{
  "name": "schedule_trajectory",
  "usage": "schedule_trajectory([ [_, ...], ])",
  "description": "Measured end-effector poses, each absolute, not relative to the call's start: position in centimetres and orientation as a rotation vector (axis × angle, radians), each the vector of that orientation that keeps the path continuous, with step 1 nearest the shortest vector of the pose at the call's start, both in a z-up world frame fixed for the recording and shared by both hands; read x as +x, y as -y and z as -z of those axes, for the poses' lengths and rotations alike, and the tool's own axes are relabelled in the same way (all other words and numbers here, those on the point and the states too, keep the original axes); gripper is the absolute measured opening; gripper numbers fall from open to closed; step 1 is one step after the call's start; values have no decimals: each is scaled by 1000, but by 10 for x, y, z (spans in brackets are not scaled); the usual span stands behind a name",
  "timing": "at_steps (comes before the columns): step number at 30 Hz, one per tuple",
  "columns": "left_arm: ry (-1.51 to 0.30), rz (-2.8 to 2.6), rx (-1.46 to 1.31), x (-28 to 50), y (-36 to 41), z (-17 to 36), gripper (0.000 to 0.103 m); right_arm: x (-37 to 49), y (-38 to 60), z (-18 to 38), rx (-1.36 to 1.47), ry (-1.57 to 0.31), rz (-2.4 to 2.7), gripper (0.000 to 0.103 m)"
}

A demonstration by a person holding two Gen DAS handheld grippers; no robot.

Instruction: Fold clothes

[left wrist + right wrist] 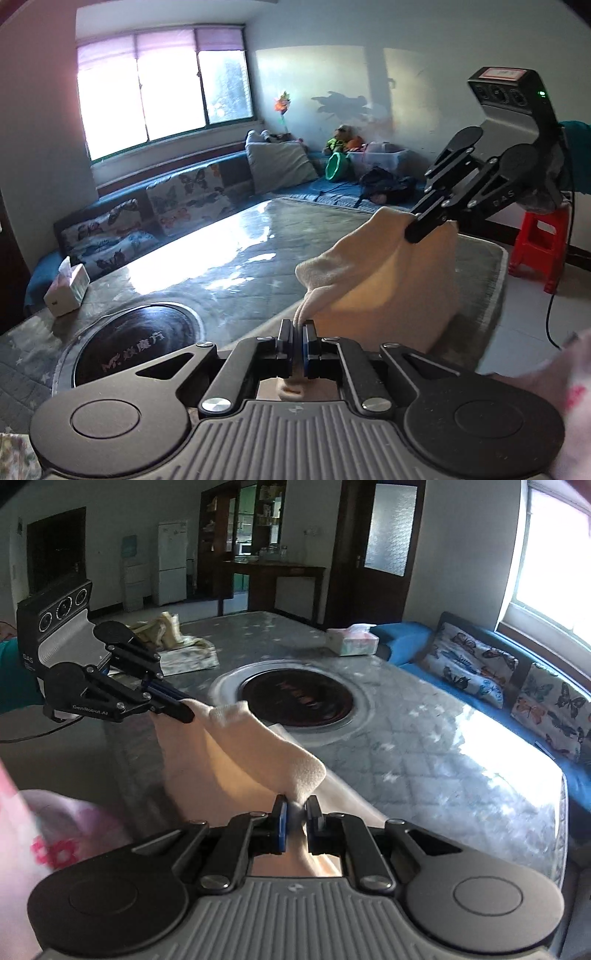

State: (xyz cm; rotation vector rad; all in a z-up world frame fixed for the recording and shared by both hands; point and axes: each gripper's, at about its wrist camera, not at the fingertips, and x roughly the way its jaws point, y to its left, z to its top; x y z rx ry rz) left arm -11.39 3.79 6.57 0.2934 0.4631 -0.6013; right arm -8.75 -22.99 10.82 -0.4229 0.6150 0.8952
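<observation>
Both grippers pinch one cream garment (388,280) off the table (229,251): left gripper (298,334) clamps one edge, right gripper (295,814) clamps another, cloth sagging between them, lower part hanging at the near table edge. No fold visible yet; looks like an early stage, garment needs spreading and laying flat first. Farther out: round dark inset (299,699), tissue box (352,639), and another crumpled cloth pile (177,642) likely waiting its turn.

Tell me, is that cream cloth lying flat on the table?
No: the cream cloth hangs in the air above the table, pinched at one end by the left gripper and at the other by the right gripper.
</observation>
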Motion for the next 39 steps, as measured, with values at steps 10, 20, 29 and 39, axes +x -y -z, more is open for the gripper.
schedule_trajectory([
  [10, -556, 502, 285, -18, -33, -15, 5, 4, 205, -58, -413, -654, -799, 9],
  [20, -624, 409, 234, 5, -37, 17, 14, 25, 215, -6, -233, -678, -707, 23],
  [29, -615, 404, 225, 2, -32, 14, 13, 2, 263, -11, -164, -710, -594, 31],
  [39, -599, 377, 257, 3, -28, 10, 9, 5, 267, 6, -127, -732, -555, 6],
])
